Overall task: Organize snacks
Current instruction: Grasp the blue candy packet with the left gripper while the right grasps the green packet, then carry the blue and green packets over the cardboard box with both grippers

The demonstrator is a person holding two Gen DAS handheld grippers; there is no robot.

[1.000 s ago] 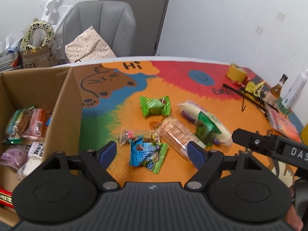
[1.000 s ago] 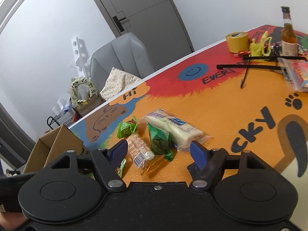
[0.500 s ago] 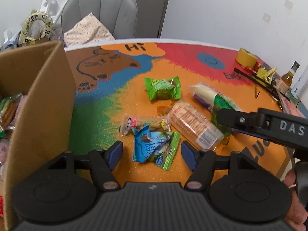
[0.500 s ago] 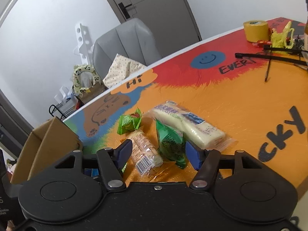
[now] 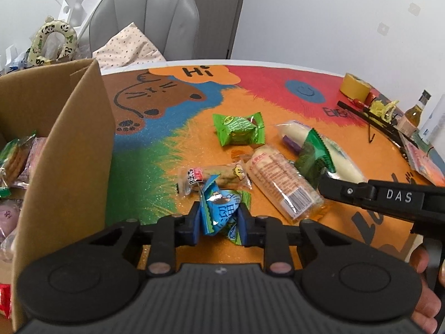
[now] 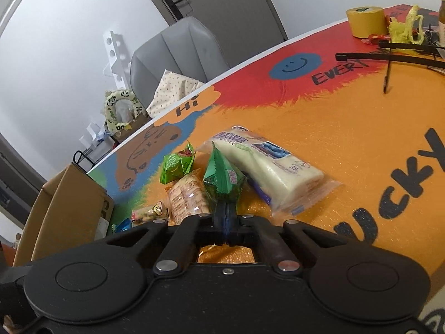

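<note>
My left gripper (image 5: pixel 219 220) is shut on a blue and green snack packet (image 5: pixel 220 211), crumpled between the pads. My right gripper (image 6: pixel 225 217) is shut on the lower edge of a dark green triangular packet (image 6: pixel 222 178), which also shows in the left wrist view (image 5: pixel 313 156). On the colourful table mat lie a light green wrapped snack (image 5: pixel 238 128), a clear cracker pack (image 5: pixel 281 182), a long white cake roll (image 6: pixel 264 169) and a small peanut bar (image 5: pixel 214 176). A cardboard box (image 5: pixel 69 150) at the left holds several snacks.
A yellow tape roll (image 6: pixel 365 21), a black hanger (image 6: pixel 389 58), a bottle (image 5: pixel 415 110) and other clutter sit at the table's far right. A grey chair (image 5: pixel 147 19) with a dotted cushion stands behind the table.
Both grippers were open and have closed. The left moved forward and down onto the blue packet; the right moved in onto the dark green packet.
</note>
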